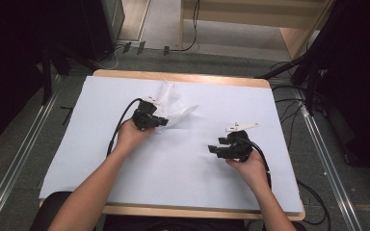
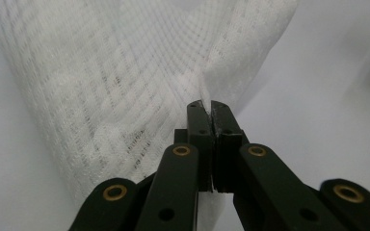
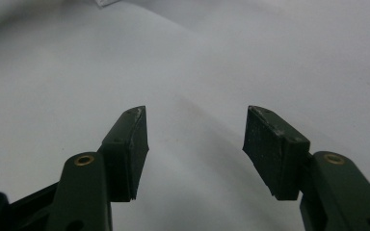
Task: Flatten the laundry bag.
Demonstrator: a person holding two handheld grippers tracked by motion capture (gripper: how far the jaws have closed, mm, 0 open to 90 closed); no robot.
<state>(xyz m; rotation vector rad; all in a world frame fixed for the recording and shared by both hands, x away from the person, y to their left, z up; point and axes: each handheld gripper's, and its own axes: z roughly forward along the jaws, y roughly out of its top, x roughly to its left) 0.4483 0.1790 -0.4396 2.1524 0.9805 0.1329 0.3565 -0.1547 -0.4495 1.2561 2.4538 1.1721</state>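
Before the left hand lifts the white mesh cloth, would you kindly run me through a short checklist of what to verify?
1. Left tool shut on the white mesh cloth: ok, a fold is pinched between its jaws.
2. Depth of that pinch: not ok, only a thin edge sits at the tips.
3. Right tool open: ok, nothing lies between its jaws.
4. Right tool apart from the cloth: ok, it rests over bare white table cover.
5. Cloth free of snags: cannot tell, its far side is crumpled.
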